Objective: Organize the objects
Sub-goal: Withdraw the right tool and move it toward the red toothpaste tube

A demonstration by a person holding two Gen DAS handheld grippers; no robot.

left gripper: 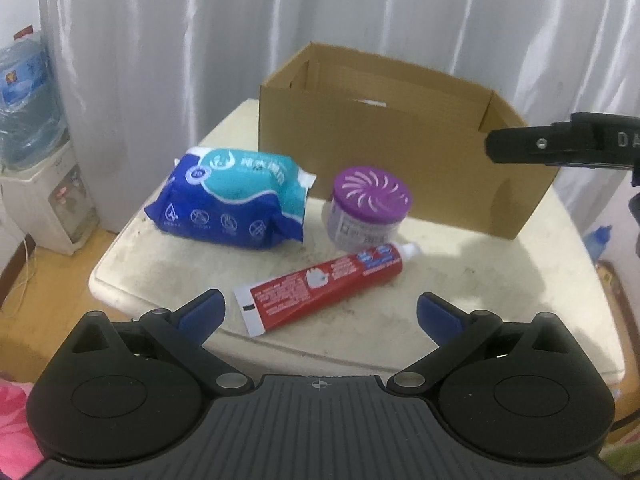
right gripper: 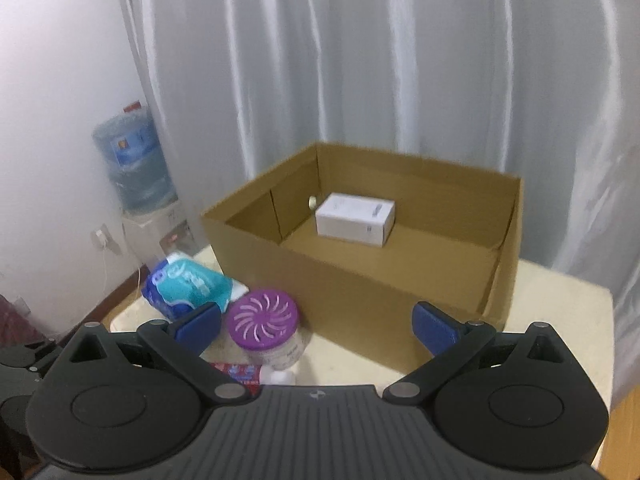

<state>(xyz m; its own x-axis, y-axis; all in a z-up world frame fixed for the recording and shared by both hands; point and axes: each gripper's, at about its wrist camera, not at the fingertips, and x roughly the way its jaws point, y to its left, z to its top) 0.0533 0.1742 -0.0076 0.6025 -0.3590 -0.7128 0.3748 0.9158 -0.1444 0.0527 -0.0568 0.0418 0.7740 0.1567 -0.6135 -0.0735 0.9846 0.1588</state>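
Observation:
A cardboard box (left gripper: 404,160) stands open at the back of the cream table (left gripper: 460,280); in the right wrist view the box (right gripper: 360,280) holds a small white carton (right gripper: 354,220). In front of it lie a blue wet-wipes pack (left gripper: 232,200), a purple-lidded air freshener jar (left gripper: 366,206) and a red toothpaste tube (left gripper: 324,288). My left gripper (left gripper: 318,316) is open, low over the tube's near end. My right gripper (right gripper: 316,328) is open and empty, above the jar (right gripper: 264,332) and the box's front wall. The wipes (right gripper: 188,284) lie left of the jar.
A water dispenser with a blue bottle (left gripper: 28,112) stands on the floor at the left, against the white curtain (left gripper: 280,20). The right gripper's black body (left gripper: 560,144) reaches in from the right over the box corner. Pink fabric (left gripper: 12,420) shows at the lower left.

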